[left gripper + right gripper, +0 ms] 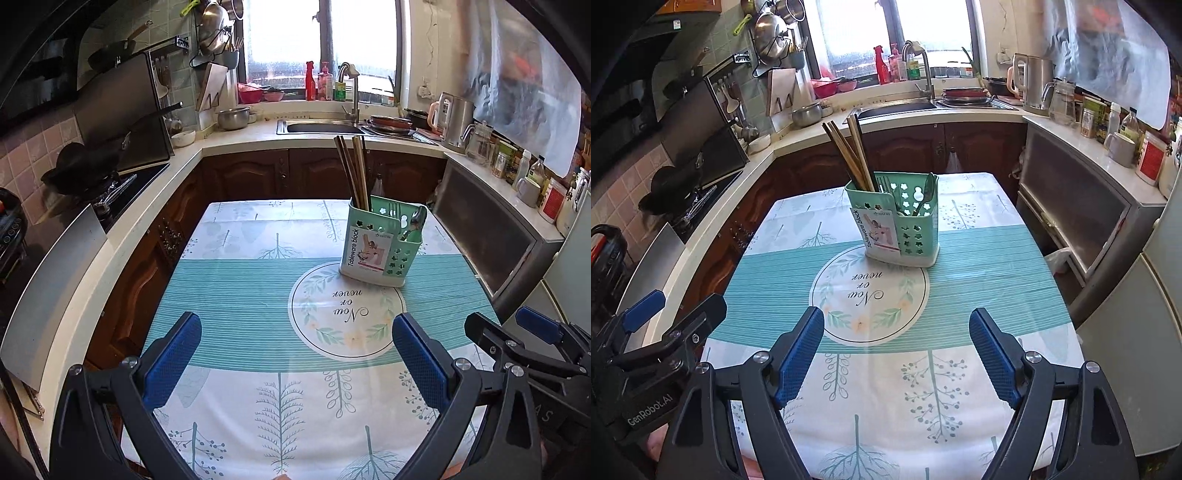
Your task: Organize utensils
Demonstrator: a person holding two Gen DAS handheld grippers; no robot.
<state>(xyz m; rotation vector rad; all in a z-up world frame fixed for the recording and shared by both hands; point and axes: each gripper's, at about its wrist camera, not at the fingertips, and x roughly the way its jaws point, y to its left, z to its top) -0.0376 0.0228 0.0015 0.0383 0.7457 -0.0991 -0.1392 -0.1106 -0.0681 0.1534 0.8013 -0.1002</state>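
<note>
My left tongs (297, 363) spread wide and empty over the tabletop (236, 295), my right tongs (897, 354) likewise parted with nothing between them, green utensil holder (895, 225) upright past both, chopsticks (851, 155) in its left compartment, spoon (928, 192) in its right

The lower ends of the brown wooden chopsticks (849, 155) and the metal spoon (928, 192) are hidden inside the green plastic tableware holder (916, 236); its small label print is unreadable.
</note>
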